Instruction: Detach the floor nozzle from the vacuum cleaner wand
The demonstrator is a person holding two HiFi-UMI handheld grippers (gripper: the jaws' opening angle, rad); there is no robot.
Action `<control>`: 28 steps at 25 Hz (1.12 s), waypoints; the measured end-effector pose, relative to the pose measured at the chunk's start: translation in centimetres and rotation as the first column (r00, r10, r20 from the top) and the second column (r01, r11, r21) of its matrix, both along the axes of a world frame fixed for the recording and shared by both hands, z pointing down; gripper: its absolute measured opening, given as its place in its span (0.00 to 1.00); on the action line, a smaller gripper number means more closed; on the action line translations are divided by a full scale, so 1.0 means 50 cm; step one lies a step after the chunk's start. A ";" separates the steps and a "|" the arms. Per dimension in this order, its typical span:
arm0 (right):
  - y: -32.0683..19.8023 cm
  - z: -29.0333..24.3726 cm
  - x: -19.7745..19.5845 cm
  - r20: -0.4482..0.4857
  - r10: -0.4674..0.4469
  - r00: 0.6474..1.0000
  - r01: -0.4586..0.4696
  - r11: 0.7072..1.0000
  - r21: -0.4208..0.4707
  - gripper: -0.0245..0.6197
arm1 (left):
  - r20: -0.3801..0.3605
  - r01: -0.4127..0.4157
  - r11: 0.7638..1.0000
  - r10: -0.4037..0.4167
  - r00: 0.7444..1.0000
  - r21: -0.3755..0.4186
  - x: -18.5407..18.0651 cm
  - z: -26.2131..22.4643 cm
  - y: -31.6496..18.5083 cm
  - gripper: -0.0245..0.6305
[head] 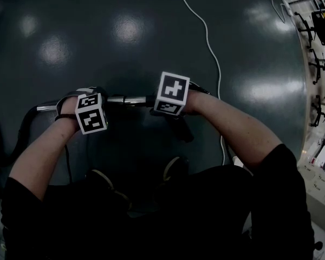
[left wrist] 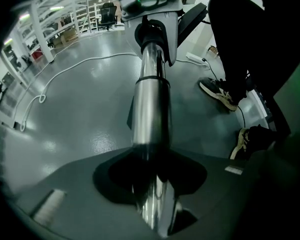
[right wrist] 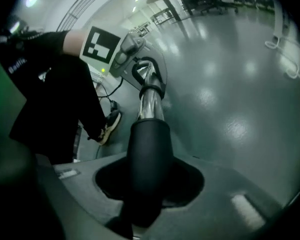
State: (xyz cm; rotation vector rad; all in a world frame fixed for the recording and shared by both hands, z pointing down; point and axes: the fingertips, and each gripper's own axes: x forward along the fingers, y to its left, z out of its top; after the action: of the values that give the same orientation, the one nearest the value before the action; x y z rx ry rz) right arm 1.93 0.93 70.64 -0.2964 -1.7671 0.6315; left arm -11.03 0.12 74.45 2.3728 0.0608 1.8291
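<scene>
Head view: left gripper [head: 95, 99] and right gripper [head: 166, 106] are side by side over the middle of the floor [head: 124, 31], well clear of its right edge. The chrome wand [head: 127, 99] runs level between them. A black piece [head: 183, 130] slants off the right gripper toward the person. It's probably part of the floor nozzle, but the nozzle head can't be made out. A white cable [head: 208, 42] runs from the floor's far edge down past the right arm.

Left gripper view: the jaws are partly closed and clamped on the wand, which runs straight out to the right gripper. A shoe [left wrist: 217, 91] stands on the floor at the right.

Right gripper view: the jaws are narrower and clamped on the black nozzle neck [right wrist: 147, 154], right where it meets the chrome tube. The left gripper's cube shows at the far end.

Step, as I read it: pulling or twisting the neck off the wand.

Risks:
- Smooth chrome could slide through the left jaws instead of the joint parting.
- An off-axis pull could jam the fit.
- If a latch holds it, force alone won't free it.
- A sudden release could fling the hands apart and drop the nozzle.
- The cable is near the feet and could snag.
</scene>
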 end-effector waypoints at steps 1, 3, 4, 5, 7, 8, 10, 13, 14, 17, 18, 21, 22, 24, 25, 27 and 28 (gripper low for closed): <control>0.007 -0.004 0.000 -0.002 0.017 1.000 -0.017 0.998 -0.061 0.21 | 0.000 -0.003 1.000 0.003 1.000 0.002 0.000 -0.001 0.002 0.27; 0.023 -0.012 -0.001 -0.006 0.051 0.999 -0.051 0.981 -0.185 0.21 | 0.001 -0.008 1.000 0.008 1.000 0.005 0.001 0.001 0.007 0.27; 0.030 -0.017 -0.002 -0.009 0.069 0.998 -0.069 0.967 -0.245 0.21 | 0.001 -0.010 1.000 0.010 1.000 0.005 0.002 0.002 0.009 0.27; 0.035 -0.022 -0.003 -0.011 0.088 0.996 -0.087 0.950 -0.300 0.21 | 0.002 -0.011 1.000 0.011 1.000 0.004 0.002 0.002 0.011 0.27; 0.039 -0.032 -0.007 -0.006 0.120 0.993 -0.114 0.924 -0.366 0.21 | 0.002 -0.011 1.000 0.011 1.000 0.003 0.002 0.000 0.010 0.27; 0.036 -0.033 -0.009 0.003 0.125 0.992 -0.116 0.925 -0.361 0.22 | 0.003 -0.010 1.000 0.010 1.000 0.007 0.001 0.000 0.008 0.27; 0.028 -0.027 -0.006 0.020 0.108 0.994 -0.098 0.956 -0.277 0.22 | 0.009 -0.013 1.000 0.013 1.000 0.021 0.001 0.000 0.003 0.27; 0.019 -0.010 0.001 0.026 0.063 0.998 -0.060 0.993 -0.098 0.21 | 0.016 -0.026 0.999 0.025 1.000 0.027 0.003 0.003 0.003 0.27; 0.019 -0.006 0.002 0.027 0.048 0.998 -0.047 0.998 -0.039 0.21 | 0.016 -0.027 0.999 0.027 1.000 0.021 0.002 0.004 0.007 0.27; 0.008 0.000 -0.005 0.043 -0.017 0.999 0.010 0.987 0.160 0.21 | 0.007 -0.021 1.000 0.021 1.000 0.000 0.004 0.007 0.011 0.27; -0.001 0.001 -0.005 0.043 -0.055 0.998 0.043 0.969 0.243 0.21 | 0.004 -0.016 1.000 0.016 1.000 -0.005 0.005 0.006 0.009 0.27; -0.035 0.010 0.006 -0.005 -0.194 0.981 0.168 0.838 0.519 0.21 | -0.006 0.002 1.000 -0.002 1.000 -0.023 0.009 0.001 0.009 0.27; -0.043 0.011 0.007 -0.024 -0.232 0.972 0.201 0.778 0.595 0.21 | -0.011 0.009 1.000 -0.009 1.000 -0.027 0.009 0.000 0.010 0.27; -0.054 0.011 0.007 -0.050 -0.285 0.957 0.238 0.677 0.696 0.21 | -0.020 0.021 1.000 -0.022 1.000 -0.023 0.011 -0.001 0.008 0.27; -0.058 0.010 0.008 -0.057 -0.301 0.952 0.246 0.640 0.728 0.21 | -0.024 0.025 1.000 -0.025 0.999 -0.018 0.012 -0.001 0.006 0.27; -0.065 0.009 0.007 -0.051 -0.317 0.947 0.242 0.602 0.761 0.21 | -0.028 0.028 1.000 -0.028 0.999 -0.013 0.014 -0.003 0.002 0.27; -0.067 0.009 0.007 -0.037 -0.320 0.947 0.232 0.600 0.766 0.21 | -0.030 0.030 0.999 -0.031 0.999 -0.015 0.015 -0.004 0.001 0.27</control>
State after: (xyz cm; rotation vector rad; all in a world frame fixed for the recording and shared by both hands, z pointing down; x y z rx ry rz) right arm 2.27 -2.42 71.07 0.0001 -1.8732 -0.4047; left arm -10.27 0.16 74.25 2.3783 0.0408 1.7740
